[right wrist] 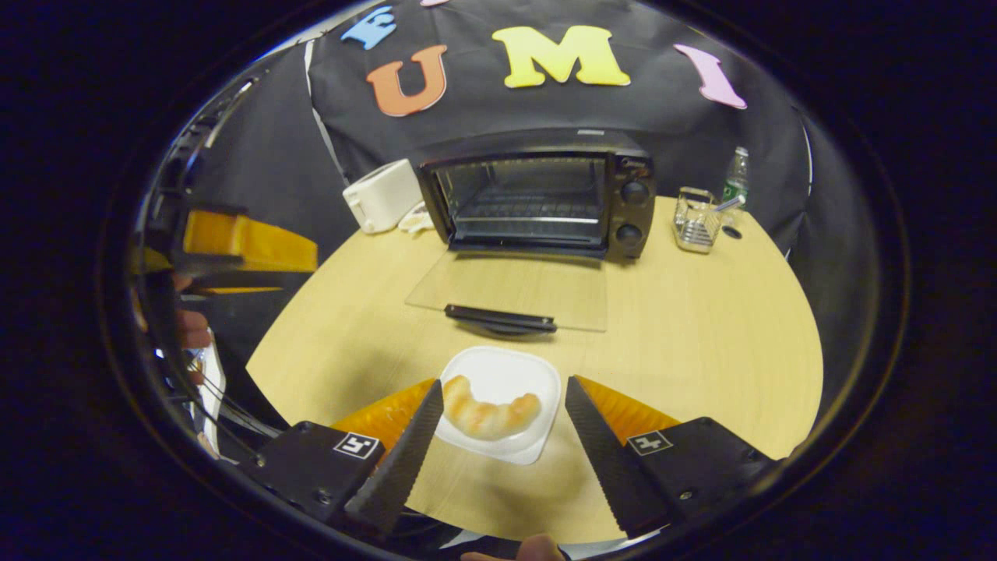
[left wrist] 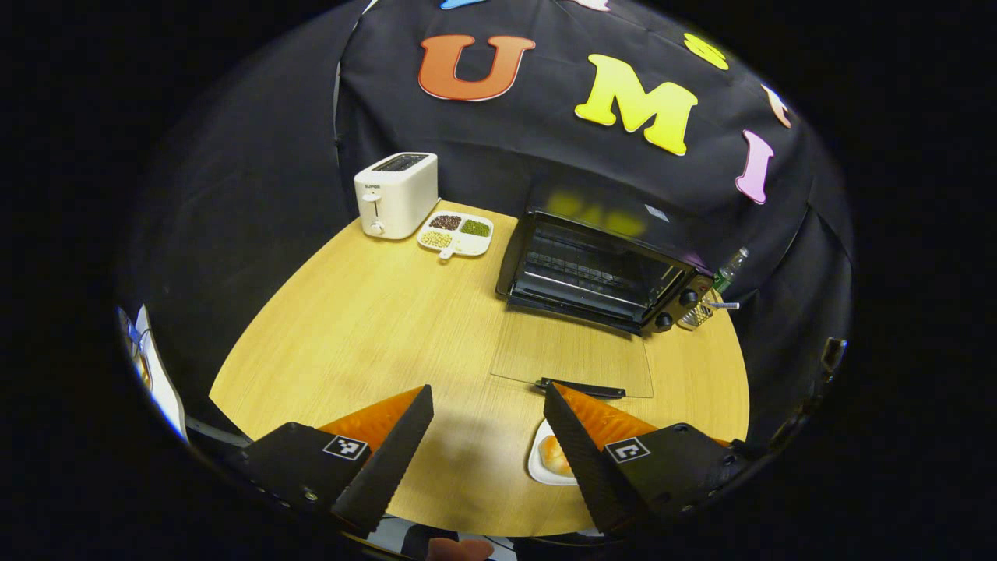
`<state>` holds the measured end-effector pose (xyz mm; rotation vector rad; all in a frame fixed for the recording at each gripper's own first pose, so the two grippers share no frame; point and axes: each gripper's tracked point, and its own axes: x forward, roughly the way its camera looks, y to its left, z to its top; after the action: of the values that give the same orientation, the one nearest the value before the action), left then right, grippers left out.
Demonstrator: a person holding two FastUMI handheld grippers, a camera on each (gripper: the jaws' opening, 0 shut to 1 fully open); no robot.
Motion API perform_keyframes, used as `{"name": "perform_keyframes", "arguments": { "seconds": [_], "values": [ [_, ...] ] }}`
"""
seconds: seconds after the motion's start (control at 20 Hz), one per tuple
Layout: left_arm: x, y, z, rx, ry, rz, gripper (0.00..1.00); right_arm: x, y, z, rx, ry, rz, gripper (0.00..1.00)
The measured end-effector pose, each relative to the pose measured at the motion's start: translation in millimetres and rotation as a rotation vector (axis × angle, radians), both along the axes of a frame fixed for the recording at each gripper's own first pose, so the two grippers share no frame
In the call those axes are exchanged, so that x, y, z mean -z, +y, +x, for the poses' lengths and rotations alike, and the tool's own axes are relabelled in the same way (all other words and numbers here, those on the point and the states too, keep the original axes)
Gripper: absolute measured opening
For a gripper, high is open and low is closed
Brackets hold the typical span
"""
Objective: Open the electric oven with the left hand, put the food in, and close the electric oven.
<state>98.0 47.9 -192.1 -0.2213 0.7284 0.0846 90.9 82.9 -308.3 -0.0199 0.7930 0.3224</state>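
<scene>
With the oven (right wrist: 537, 202) door (right wrist: 510, 300) down and both hand-held grippers spread empty, the right hand-held gripper (right wrist: 498, 436) straddling the plate (right wrist: 502, 374) could tip the croissant (right wrist: 487, 415) onto the desk (right wrist: 701, 327).

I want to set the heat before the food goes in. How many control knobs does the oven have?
2, both on the electric oven's right-hand panel: an upper knob and a lower knob directly beneath it. The panel's top is dim, so a third could be hidden there.

mock kitchen booth: oven (right wrist: 537, 204), toaster (left wrist: 396, 194).
</scene>
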Motion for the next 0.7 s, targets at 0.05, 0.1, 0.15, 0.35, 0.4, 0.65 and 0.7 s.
{"name": "perform_keyframes", "arguments": {
  "seconds": [0.05,0.1,0.15,0.35,0.4,0.65,0.7],
  "values": [
    [-5,6,-9,0.008,-0.009,-0.005,0.95,12,6,1,0.007,0.017,-0.018,0.96],
    [-8,14,-16,0.01,-0.017,-0.006,0.94,24,13,-1,0.012,0.033,-0.045,0.96],
    [-10,24,-24,0.012,-0.024,-0.008,0.95,35,17,-1,0.018,0.042,-0.075,0.96],
    [-16,66,-45,-0.006,-0.037,-0.03,0.94,69,33,-2,0.021,0.085,-0.167,0.94],
    [-16,76,-49,-0.018,-0.038,-0.036,0.95,77,34,-4,0.024,0.101,-0.187,0.93],
    [-18,116,-60,-0.055,-0.05,-0.074,0.95,90,29,-1,0.017,0.075,-0.303,0.89],
    [-19,121,-60,-0.057,-0.056,-0.079,0.95,93,29,0,0.005,0.061,-0.332,0.88]
  ]
}}
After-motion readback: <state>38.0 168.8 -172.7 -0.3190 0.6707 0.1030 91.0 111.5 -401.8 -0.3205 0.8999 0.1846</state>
